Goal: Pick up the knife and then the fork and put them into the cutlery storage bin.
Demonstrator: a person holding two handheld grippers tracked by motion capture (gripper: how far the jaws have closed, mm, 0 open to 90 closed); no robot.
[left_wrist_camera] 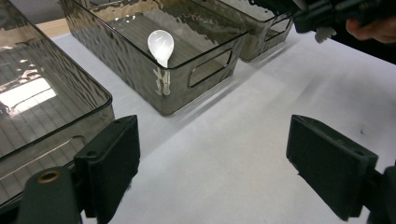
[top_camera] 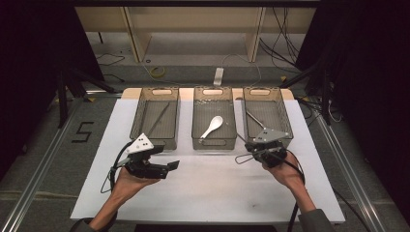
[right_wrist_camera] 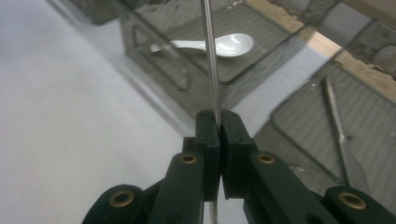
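Right gripper [right_wrist_camera: 218, 122] is clamped on a thin metal rod [right_wrist_camera: 211, 56] pointing straight away, far clearer than from above, while left gripper [left_wrist_camera: 212, 154] hangs wide open.

A rippled, glossy finish is being shown by the smoky translucent plastic of the middle bin [left_wrist_camera: 187, 65], and light is being reflected off its walls. The white spoon [left_wrist_camera: 160, 45] inside it is looking glazed and smooth, like ceramic. A matt, paper-like white sheet [top_camera: 208, 188] is being seen under everything. The thin rod [right_wrist_camera: 211, 56] clamped in the right gripper [right_wrist_camera: 219, 122] is appearing as polished metal. The pads [left_wrist_camera: 112, 161] of the left gripper [left_wrist_camera: 224, 158] are looking like dull black plastic.
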